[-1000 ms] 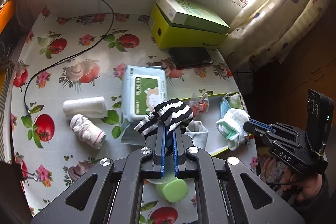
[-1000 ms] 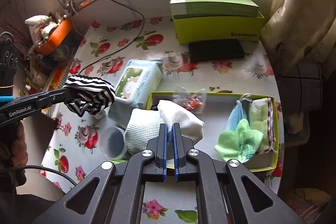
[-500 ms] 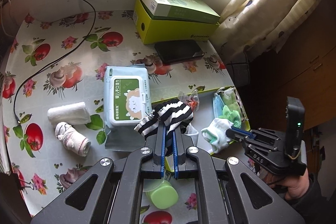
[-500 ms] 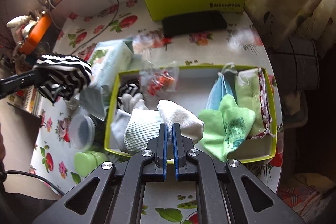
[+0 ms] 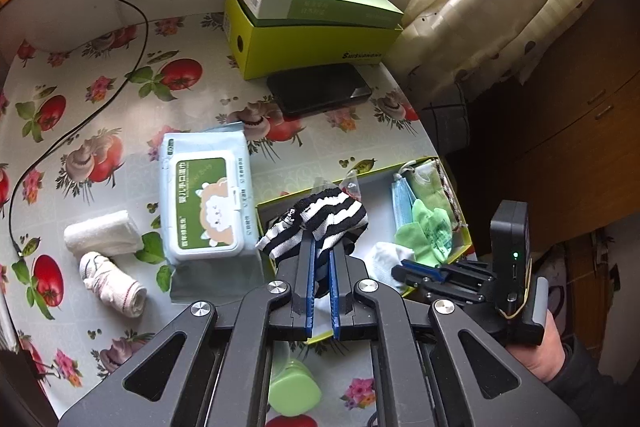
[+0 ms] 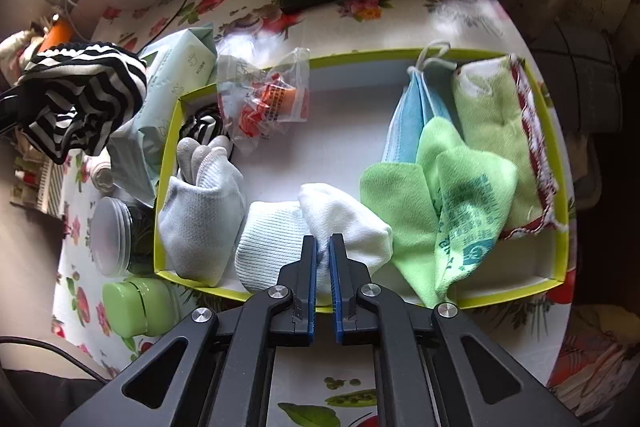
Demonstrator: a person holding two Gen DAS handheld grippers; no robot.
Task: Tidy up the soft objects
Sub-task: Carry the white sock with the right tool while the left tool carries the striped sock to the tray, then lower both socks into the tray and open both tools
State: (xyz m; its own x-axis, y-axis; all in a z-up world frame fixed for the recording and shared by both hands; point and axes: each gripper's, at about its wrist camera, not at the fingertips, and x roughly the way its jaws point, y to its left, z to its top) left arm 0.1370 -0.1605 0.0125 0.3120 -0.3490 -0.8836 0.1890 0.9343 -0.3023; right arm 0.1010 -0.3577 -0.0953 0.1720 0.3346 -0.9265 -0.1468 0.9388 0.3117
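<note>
- Mid-task, at the placing step: right tongs [image 6: 323, 247] pinched narrow on a white sock [image 6: 320, 223], low over the near edge of the yellow-green tray [image 6: 558, 187], lower centre of the right wrist frame.
- Sock apparently resting on the tray floor or very near it; contact not certain.
- Left tongs [image 5: 320, 259] clamped on a black-and-white striped sock [image 5: 316, 223], centre of the left wrist frame, carried above the tray's left end; same sock at upper left of the right wrist frame.
- Already in the tray: grey-white socks at lower left, green socks and a blue mask at right, a clear plastic packet at upper centre.
- Waiting on the counter [image 5: 120, 99], lower left of the left wrist frame: a rolled white towel [image 5: 102, 233] and a rolled sock [image 5: 112, 285].
- Likely next: widen the right tongs to drop the white sock in the free middle gap, lift clear without snagging the knit.
- Then lower the striped sock beside its apparent mate at the tray's left end, avoiding the packet.
</note>
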